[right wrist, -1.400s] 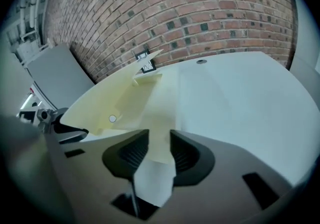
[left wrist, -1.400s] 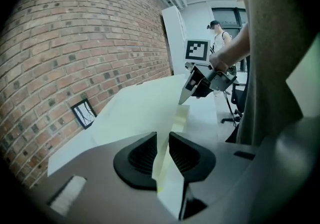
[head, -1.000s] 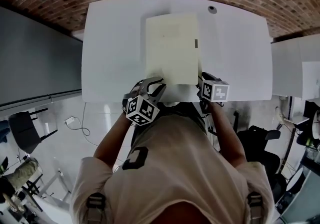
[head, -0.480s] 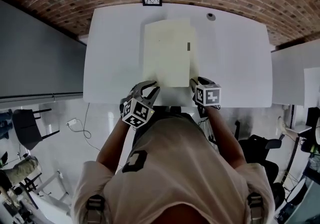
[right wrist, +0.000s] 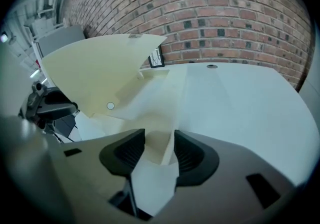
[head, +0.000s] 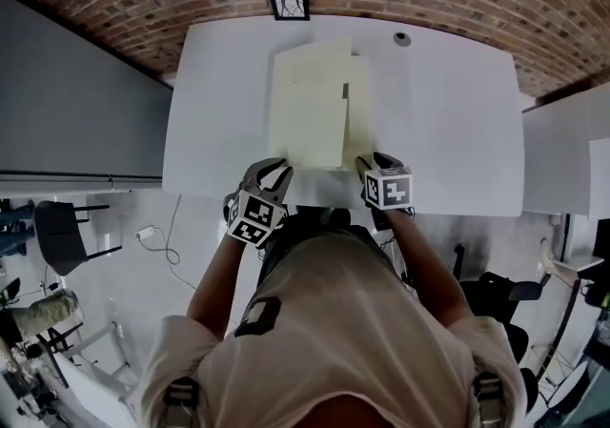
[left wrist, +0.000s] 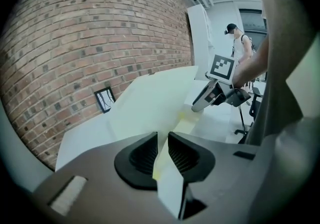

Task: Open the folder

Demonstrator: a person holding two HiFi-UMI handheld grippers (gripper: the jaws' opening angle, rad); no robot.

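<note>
Cream folder [head: 305, 112] lies mid-table [head: 448, 121], 12 o'clock from the person, w/ cover lifted partway, right side raised. L gripper [head: 274, 169] at folder's 7 o'clock – clamped on its near edge. R gripper [head: 370, 163] at 5 o'clock – jaws apart, folder's near corner between them, not pinched.

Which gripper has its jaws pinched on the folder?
The left gripper: its pads squeeze a thin edge of the folder, while the right gripper stands wider, around a corner.
</note>
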